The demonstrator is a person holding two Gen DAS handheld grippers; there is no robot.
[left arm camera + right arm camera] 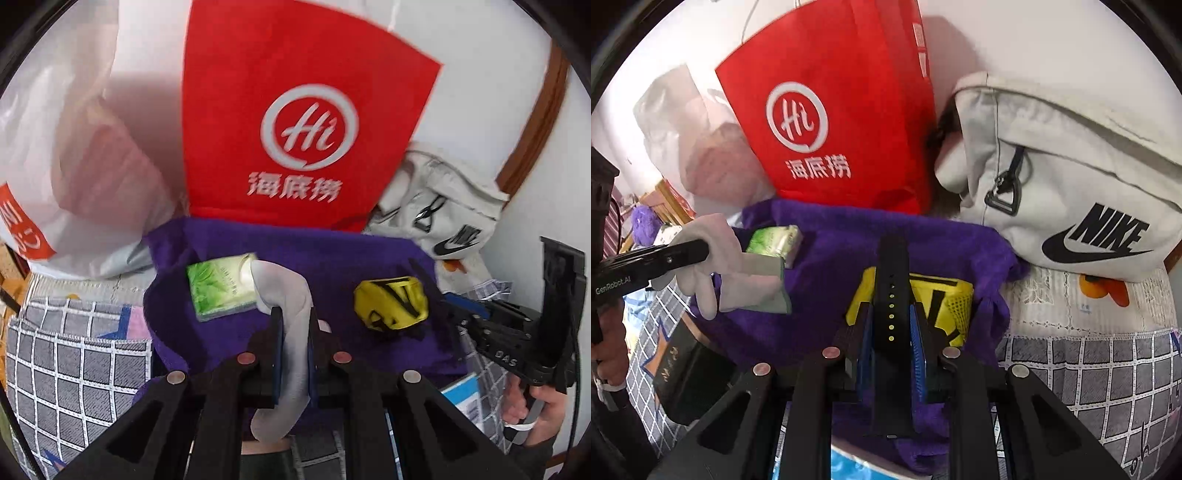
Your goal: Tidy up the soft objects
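The left gripper [293, 314] is clamping a pale grey sock [286, 295] between its closed pads, with the sock's toe curling above the fingertips and its cuff hanging down below them. The right gripper [892, 314] is pinching a black strap [892, 295] dotted with small holes, which is standing up past the fingertips and trailing down between the blue pads.

Taking the purple towel [332, 258] as the landmark, both grippers are hanging over it. A green tissue pack [221, 286] is lying on the towel's left part, just beside the sock in the left wrist view. A yellow mesh pouch [391, 302] with black markings is resting on the towel's right part, directly behind the strap in the right wrist view. A red bag [295, 110] with a white logo is standing just behind the towel. A white Nike bag [1071, 184] is sitting at the towel's right rear corner. A translucent plastic bag [55, 147] is slumping behind the towel to the left. A grey checked cloth [74, 350] is spreading out under the towel on both sides
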